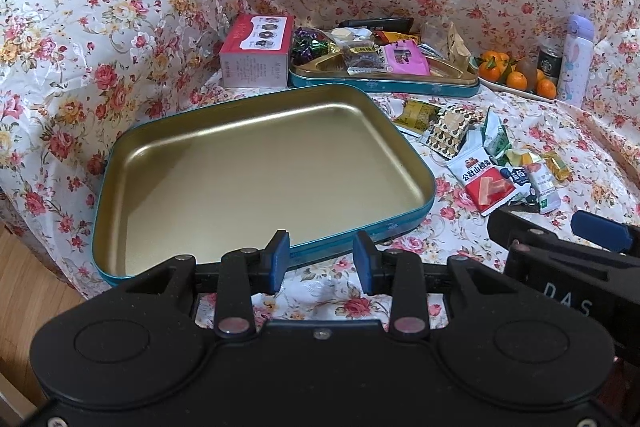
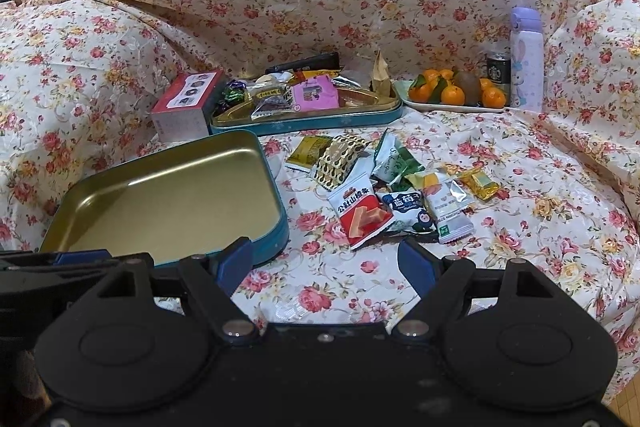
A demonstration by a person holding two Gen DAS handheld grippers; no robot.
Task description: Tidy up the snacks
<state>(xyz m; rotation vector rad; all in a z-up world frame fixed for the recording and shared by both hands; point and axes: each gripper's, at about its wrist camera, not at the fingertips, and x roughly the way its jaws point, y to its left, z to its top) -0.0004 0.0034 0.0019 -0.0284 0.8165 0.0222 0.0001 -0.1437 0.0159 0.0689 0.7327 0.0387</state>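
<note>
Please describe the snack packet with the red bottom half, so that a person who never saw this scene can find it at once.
Find the empty gold tin with blue sides on the flowered cloth. Right of it lies a loose pile of snack packets. The packet is the nearest, white above and red below with orange sticks pictured, unlike its blue-and-white neighbour.

The right gripper (image 1: 600, 227) pokes in at the left wrist view's right edge — only one blue pad and some black frame show, so its jaws can't be read there. It covers the near ends of the loose snack packets (image 1: 504, 175). In the right wrist view the left gripper (image 2: 72, 259) is clipped by the left edge and hides the empty tin's (image 2: 160, 195) near corner. At the back, the filled tin (image 2: 308, 125) buries its compartments under wrappers — print too small to read. A dark can (image 2: 499, 71) sits half hidden behind the oranges (image 2: 452, 93).
</note>
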